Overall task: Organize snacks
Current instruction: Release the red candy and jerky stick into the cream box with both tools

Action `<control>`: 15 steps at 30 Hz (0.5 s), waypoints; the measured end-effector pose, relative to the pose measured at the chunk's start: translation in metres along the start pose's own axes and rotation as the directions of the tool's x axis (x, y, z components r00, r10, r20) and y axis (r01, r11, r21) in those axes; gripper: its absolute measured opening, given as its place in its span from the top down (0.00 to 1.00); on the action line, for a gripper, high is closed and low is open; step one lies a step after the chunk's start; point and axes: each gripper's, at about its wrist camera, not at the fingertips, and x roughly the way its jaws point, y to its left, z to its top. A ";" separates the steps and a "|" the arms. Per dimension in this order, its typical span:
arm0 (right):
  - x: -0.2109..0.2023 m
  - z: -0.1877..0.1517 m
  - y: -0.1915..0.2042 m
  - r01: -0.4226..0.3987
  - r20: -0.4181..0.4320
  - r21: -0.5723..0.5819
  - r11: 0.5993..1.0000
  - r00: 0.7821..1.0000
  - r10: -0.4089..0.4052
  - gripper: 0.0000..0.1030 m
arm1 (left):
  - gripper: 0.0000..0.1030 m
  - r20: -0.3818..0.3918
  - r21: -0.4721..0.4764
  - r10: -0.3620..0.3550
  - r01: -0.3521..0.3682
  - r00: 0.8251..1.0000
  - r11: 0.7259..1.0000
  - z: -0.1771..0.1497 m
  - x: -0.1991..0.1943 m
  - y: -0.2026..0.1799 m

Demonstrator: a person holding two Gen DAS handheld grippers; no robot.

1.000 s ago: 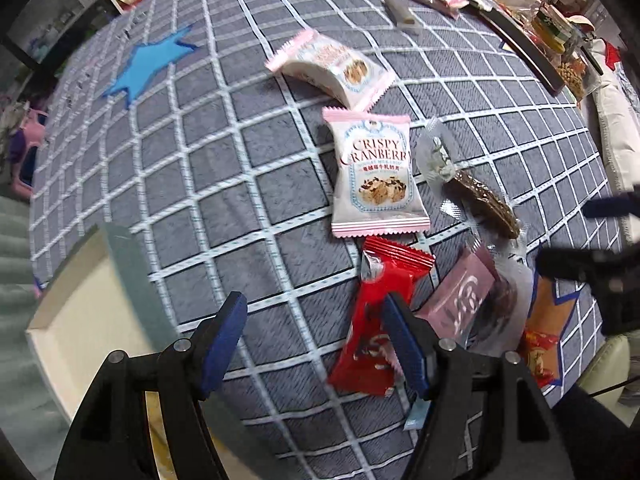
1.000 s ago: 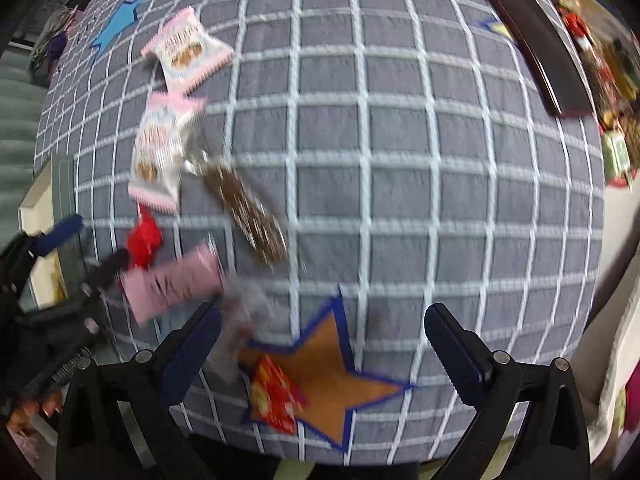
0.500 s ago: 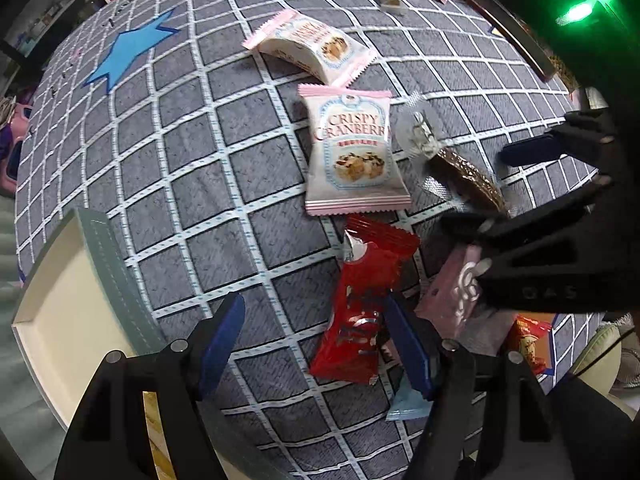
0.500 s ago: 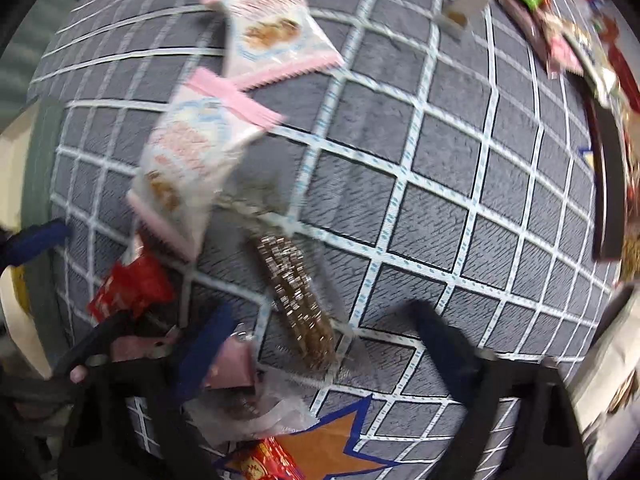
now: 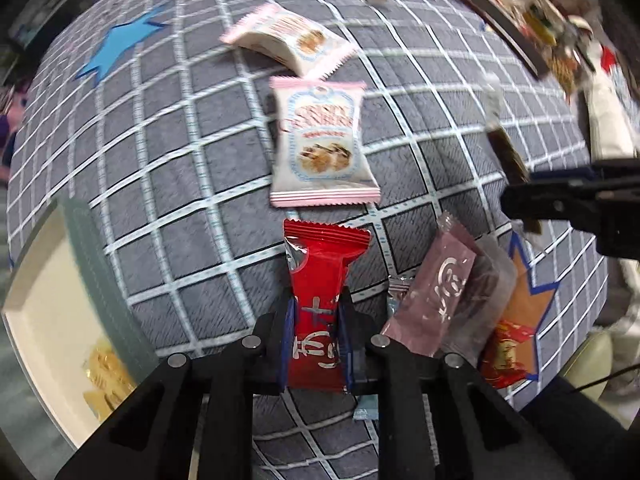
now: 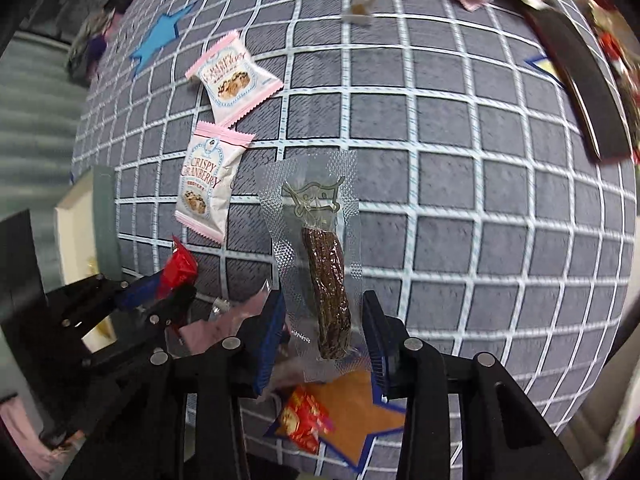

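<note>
Covering most of both views, the grey desk cloth with a white grid [image 5: 192, 184] carries the scattered snacks, with a cream tray with a grey-green rim [image 5: 52, 320] at the lower left of the left wrist view and a blue star patch [image 5: 120, 46] at its upper left. Two white-and-pink cranberry crisp packets [image 5: 320, 144] lie in the upper middle, one just above the other. In the right wrist view the right gripper [image 6: 324, 338] holds a clear plastic sachet with a dark brown stick inside [image 6: 320, 264] between its blue fingers [image 6: 270, 332], which are closing on it; the sachet stands up the frame's centre, above an orange star patch [image 6: 360, 416] bearing a small red-and-yellow wrapper [image 6: 306, 420]. In the left wrist view the left gripper [image 5: 316, 340] has its fingers pressed onto a red foil snack packet with white lettering [image 5: 320, 280] at bottom centre. Just right of it lies a pale pink wrapped bar [image 5: 436, 292].
</note>
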 end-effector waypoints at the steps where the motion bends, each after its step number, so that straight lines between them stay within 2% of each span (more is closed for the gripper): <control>1: -0.001 -0.009 -0.002 -0.001 0.007 0.006 1.000 1.000 0.001 0.60 | 0.79 0.018 -0.021 -0.008 0.008 1.000 1.000 -0.007 -0.008 0.006; 4: -0.020 -0.029 -0.008 -0.013 0.011 0.009 1.000 1.000 0.013 0.60 | 0.79 0.075 -0.089 -0.015 0.022 0.997 0.996 -0.019 -0.032 0.015; 8: -0.019 -0.068 0.020 -0.022 -0.003 -0.035 0.999 1.000 0.022 0.60 | 0.79 0.122 -0.188 0.007 0.016 0.992 0.982 -0.037 -0.060 0.041; 12: 0.002 -0.097 0.063 -0.031 -0.024 -0.121 0.992 0.999 0.028 0.60 | 0.79 0.134 -0.284 0.038 0.002 0.990 0.959 -0.047 -0.080 0.072; 15: 0.016 -0.109 0.101 -0.042 -0.046 -0.198 0.979 0.998 0.034 0.60 | 0.79 0.131 -0.349 0.069 -0.019 0.989 0.937 -0.069 -0.089 0.096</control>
